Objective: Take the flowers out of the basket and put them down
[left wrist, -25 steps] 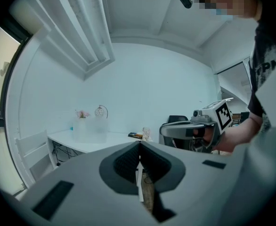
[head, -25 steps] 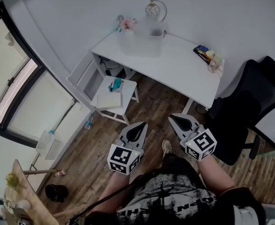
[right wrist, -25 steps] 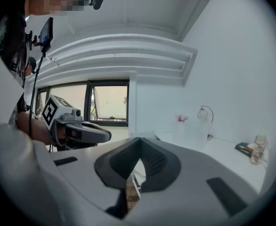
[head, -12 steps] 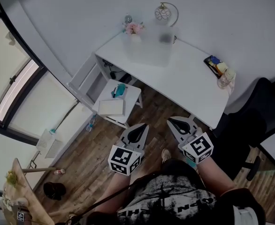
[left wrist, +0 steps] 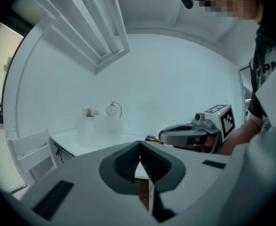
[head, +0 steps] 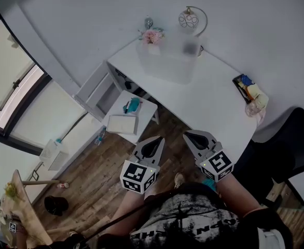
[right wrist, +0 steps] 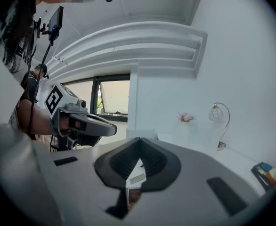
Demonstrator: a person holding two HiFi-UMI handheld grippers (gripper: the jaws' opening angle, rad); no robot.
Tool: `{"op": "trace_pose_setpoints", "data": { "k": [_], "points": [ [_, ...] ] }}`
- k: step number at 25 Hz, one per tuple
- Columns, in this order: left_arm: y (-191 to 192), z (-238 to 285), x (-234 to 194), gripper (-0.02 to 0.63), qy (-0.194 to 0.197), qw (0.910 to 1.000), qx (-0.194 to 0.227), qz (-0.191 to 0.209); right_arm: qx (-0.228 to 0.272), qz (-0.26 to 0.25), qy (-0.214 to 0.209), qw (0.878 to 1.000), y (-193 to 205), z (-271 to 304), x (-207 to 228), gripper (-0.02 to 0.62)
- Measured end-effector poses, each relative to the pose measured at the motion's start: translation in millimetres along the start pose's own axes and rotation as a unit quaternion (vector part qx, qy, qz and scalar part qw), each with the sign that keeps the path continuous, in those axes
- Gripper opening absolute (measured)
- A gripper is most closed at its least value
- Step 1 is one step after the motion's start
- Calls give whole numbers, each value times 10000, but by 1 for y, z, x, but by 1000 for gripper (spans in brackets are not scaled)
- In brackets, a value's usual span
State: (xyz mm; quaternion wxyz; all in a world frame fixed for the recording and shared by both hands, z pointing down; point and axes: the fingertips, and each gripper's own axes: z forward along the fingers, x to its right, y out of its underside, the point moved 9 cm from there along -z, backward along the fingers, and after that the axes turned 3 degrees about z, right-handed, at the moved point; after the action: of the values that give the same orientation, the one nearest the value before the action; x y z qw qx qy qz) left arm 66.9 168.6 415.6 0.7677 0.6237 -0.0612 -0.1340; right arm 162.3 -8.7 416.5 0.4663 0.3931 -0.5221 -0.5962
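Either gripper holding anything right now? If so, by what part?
Nothing held: left gripper and right gripper both shut, empty; flowers untouched at the desk.

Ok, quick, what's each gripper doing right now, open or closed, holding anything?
Left gripper: closed, holding nothing.
Right gripper: closed, holding nothing.

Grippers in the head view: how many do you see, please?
2: the left gripper over the wooden floor, the right gripper beside it, near the desk. None seems hidden.
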Motion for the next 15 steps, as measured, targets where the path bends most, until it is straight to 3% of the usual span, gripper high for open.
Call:
{"op": "trace_pose_setpoints", "data": {
  "k": [9,15],
  "points": [
    [-8,48,-5,14,-233,9997,-34,-21,-10,-94,-305,9995,4,15,50,15],
    [-8,69,-4,14,-202,9997,-100,-23,11,-44,-283,9996,7,17,73,15]
  ]
}}
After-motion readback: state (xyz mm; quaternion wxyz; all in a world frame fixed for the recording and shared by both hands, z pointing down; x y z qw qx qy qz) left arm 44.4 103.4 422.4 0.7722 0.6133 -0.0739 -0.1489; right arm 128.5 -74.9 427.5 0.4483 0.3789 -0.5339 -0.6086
